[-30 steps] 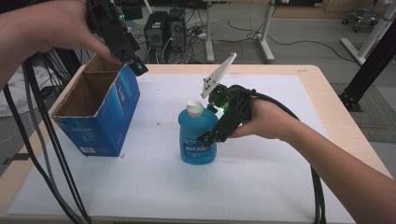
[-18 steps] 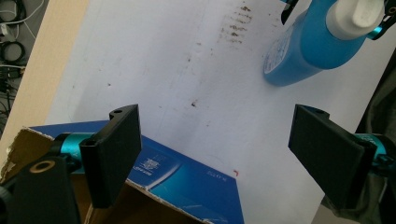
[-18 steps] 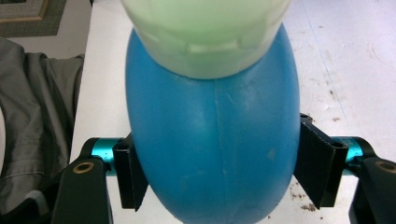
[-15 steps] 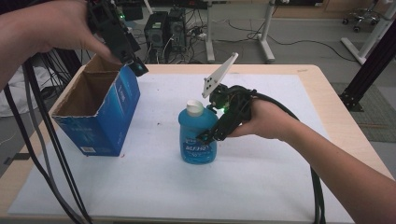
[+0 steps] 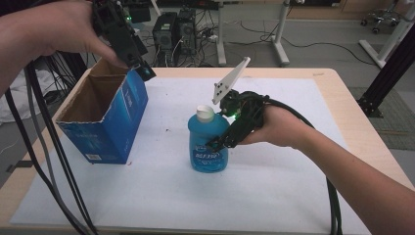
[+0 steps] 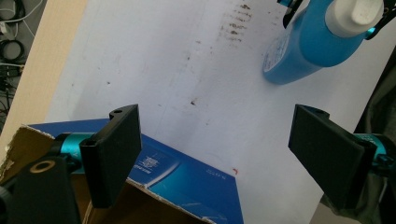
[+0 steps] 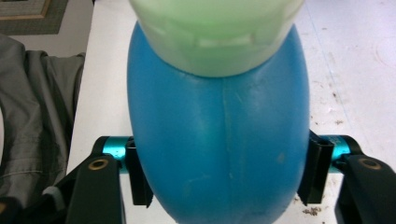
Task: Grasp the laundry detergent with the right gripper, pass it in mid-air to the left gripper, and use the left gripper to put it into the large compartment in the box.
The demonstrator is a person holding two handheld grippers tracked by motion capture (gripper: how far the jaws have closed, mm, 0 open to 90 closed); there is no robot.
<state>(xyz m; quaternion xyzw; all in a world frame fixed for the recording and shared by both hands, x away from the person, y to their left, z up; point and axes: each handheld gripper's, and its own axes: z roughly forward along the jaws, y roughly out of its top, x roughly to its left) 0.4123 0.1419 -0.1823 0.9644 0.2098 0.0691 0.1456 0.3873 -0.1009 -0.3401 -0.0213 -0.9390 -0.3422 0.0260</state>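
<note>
fingers of right gripper [image 5: 219,145] had just been closing, pinching blue bottle [image 5: 208,142] to lift; left gripper [image 6: 229,156] fingers spread above box [image 5: 103,117]

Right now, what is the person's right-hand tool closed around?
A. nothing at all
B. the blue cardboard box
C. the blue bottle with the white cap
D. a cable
C: in the right gripper view the right gripper has its fingers pressed on both sides of the blue bottle, which stands upright on the white sheet beside the blue cardboard box.
</note>
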